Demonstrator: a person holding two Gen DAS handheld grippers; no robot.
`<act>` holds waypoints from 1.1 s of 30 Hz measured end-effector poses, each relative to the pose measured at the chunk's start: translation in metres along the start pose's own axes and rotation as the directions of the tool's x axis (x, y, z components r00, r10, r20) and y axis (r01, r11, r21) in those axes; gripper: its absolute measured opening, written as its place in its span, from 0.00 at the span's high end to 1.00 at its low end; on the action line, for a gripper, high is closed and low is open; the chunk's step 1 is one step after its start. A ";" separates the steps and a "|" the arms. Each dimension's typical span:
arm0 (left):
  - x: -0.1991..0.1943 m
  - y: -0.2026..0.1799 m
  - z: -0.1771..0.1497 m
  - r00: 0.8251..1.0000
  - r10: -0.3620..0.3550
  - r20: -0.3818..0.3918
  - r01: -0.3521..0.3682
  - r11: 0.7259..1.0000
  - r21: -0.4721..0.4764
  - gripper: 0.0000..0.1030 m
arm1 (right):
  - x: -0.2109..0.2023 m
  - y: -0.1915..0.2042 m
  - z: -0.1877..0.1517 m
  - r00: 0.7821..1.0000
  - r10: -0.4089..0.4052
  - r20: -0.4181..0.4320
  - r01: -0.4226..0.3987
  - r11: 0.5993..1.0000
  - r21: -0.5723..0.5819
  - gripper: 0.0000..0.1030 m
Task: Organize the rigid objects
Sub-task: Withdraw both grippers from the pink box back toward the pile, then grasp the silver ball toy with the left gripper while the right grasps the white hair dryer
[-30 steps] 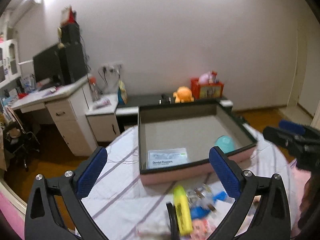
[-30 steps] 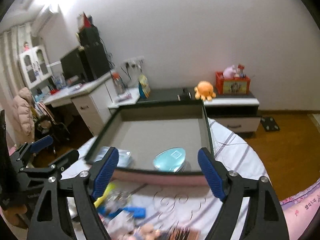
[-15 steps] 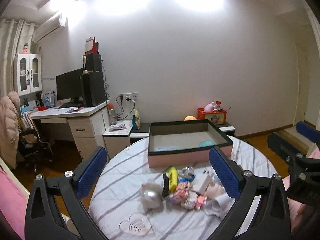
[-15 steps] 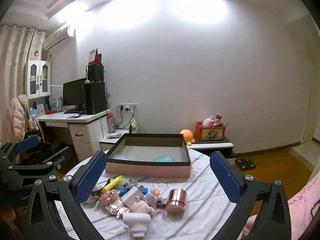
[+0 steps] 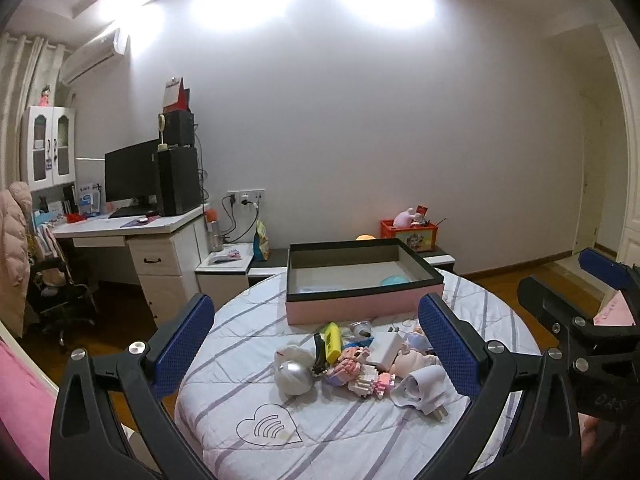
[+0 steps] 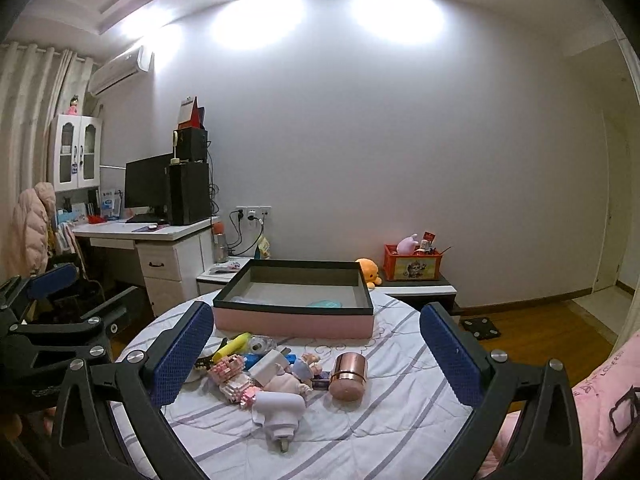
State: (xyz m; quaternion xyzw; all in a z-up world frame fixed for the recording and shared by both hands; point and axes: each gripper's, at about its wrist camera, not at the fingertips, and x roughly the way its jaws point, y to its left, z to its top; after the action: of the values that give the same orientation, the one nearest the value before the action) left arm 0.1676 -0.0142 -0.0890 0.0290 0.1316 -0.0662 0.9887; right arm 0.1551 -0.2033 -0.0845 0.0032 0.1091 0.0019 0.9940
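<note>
While a round table (image 5: 248, 364) under a striped white cloth fills the foreground, a pink tray with a dark rim (image 6: 294, 318) sits at its far side, a teal object (image 6: 325, 304) inside. Nearer lies a pile of small items: a copper cylinder (image 6: 349, 375), a silver ball (image 5: 295, 378), a yellow highlighter (image 5: 332, 341). Both the left gripper (image 5: 318, 354) and the right gripper (image 6: 316, 358) stand wide apart, holding nothing.

one box (image 6: 294, 316), one copper cup (image 6: 348, 376), two tools (image 5: 316, 344)
</note>
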 end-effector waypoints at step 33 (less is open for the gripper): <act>0.094 0.032 -0.098 0.913 -0.005 -0.407 -0.008 0.999 -0.031 0.00 | 0.128 -0.002 -0.098 0.871 0.159 -0.465 -0.106 0.985 0.138 0.00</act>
State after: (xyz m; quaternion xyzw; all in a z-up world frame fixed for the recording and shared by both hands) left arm 0.2368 0.0132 -0.2071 0.0263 0.3355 -0.0557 0.9400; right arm 0.2584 -0.2043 -0.2077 0.0638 0.3481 0.0650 0.9330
